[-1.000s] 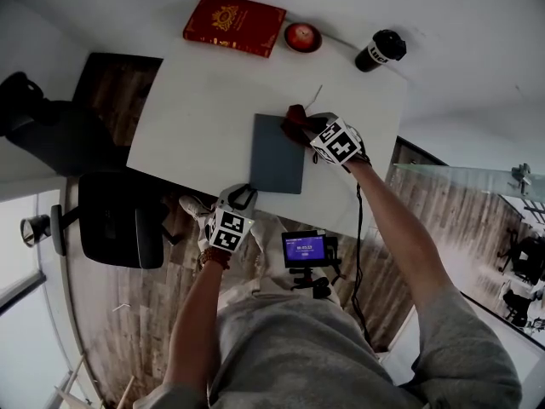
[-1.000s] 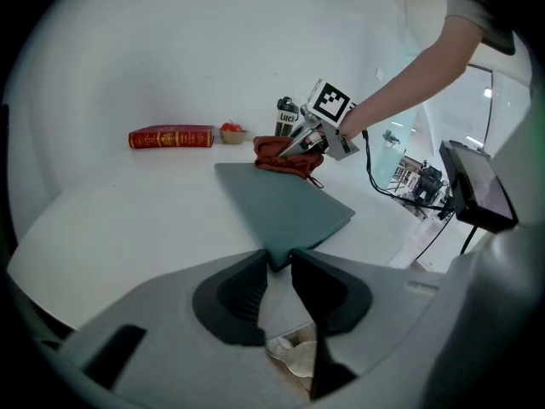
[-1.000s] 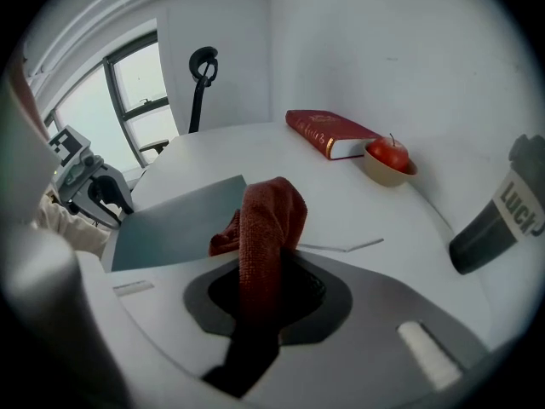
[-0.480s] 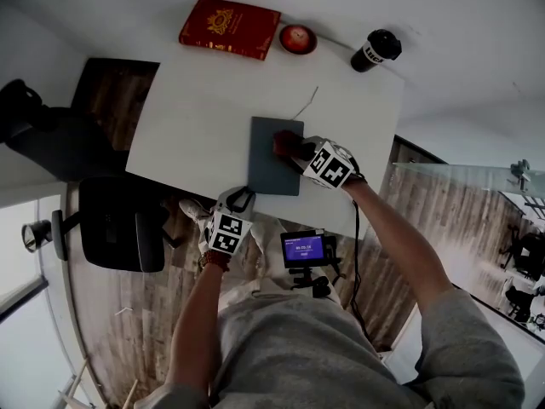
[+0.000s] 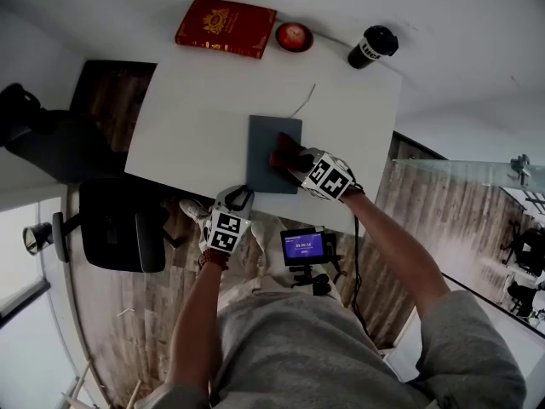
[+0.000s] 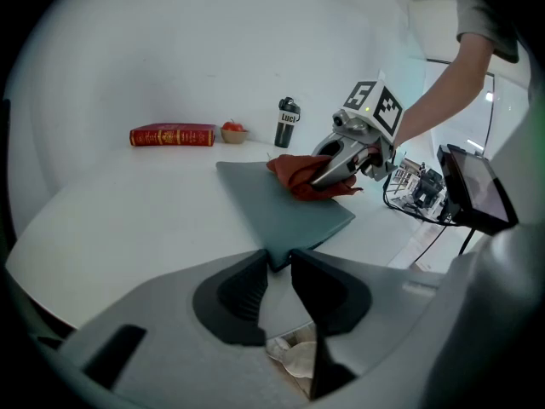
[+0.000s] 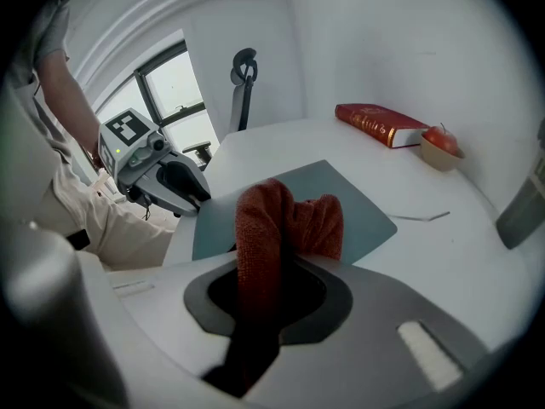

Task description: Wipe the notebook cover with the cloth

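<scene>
A grey notebook (image 5: pixel 266 147) lies flat on the white table (image 5: pixel 196 118), close to its near edge. My right gripper (image 5: pixel 298 164) is shut on a red cloth (image 5: pixel 283 153) and presses it on the cover's right half. The cloth (image 7: pixel 285 220) bunches up between the jaws over the notebook (image 7: pixel 349 198). My left gripper (image 5: pixel 241 198) sits at the table's near edge. Its jaws stand closed on the notebook's near corner (image 6: pixel 277 258). From that side, the right gripper (image 6: pixel 328 170) and the cloth (image 6: pixel 298 177) show on the notebook (image 6: pixel 281 211).
At the table's far edge lie a red book (image 5: pixel 226 26), a small bowl with an apple (image 5: pixel 293 37) and a black cup (image 5: pixel 370 47). A thin stick (image 5: pixel 302 101) lies beyond the notebook. A small camera screen (image 5: pixel 305 247) stands below the table's edge, and an office chair (image 5: pixel 119 224) at the left.
My right gripper has slid the cloth from the notebook's far right corner down the cover toward me. The left gripper has stayed at the near corner.
</scene>
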Demonstrator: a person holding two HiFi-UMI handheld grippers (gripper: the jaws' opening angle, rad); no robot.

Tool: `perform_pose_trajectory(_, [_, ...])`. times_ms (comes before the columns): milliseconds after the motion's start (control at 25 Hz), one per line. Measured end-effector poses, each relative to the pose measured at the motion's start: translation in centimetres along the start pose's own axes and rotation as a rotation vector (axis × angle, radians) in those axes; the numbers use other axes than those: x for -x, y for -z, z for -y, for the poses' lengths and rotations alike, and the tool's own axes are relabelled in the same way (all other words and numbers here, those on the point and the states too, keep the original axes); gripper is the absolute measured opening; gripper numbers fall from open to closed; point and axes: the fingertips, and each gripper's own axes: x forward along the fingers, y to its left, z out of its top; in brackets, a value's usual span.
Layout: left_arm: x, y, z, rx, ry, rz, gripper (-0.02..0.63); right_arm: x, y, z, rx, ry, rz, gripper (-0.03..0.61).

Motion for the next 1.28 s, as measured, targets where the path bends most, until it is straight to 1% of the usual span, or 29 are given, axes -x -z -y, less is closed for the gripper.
perform_pose_trajectory(240, [0.0,0.0,0.0,0.009,0.013,-0.004,0.086,0.1,0.5,-1.8,-0.012,-0.02,0.024,0.063])
perform_pose_trajectory(720, [0.2,0.1,0.0,0.006,0.004,-0.004,0.086,0.4,1.6,-6.3,-0.007,-0.064,0.068,0.064])
perform_pose_trajectory(920, [0.1,0.1,-0.1,0.014,0.005,-0.014,0.086,0.3,2.2,-8.2,-0.034,-0.116,0.105,0.063])
perform_pose_trajectory(1000, [0.0,0.2,-0.3,0.016,0.013,-0.013,0.086,0.3,2.3,-8.3,-0.069,-0.138,0.103,0.063])
perform_pose_trajectory(1080, [0.5,0.3,-0.1,0.022,0.041,-0.013,0.093,0.6,2.0,-8.1,-0.139,-0.159,0.122,0.063])
perform_pose_trajectory(1160, [1.4,0.0,0.2,0.011,0.073,0.007,0.104,1.6,1.2,-7.6,-0.203,-0.167,0.185,0.066])
perform_pose_trajectory(1200, [2.1,-0.4,0.3,-0.004,0.086,0.025,0.112,2.3,0.7,-7.3,-0.225,-0.157,0.224,0.066])
perform_pose_trajectory(1280, [3.6,-1.7,0.5,-0.044,0.108,0.069,0.114,4.2,-0.5,-6.5,-0.249,-0.11,0.304,0.067])
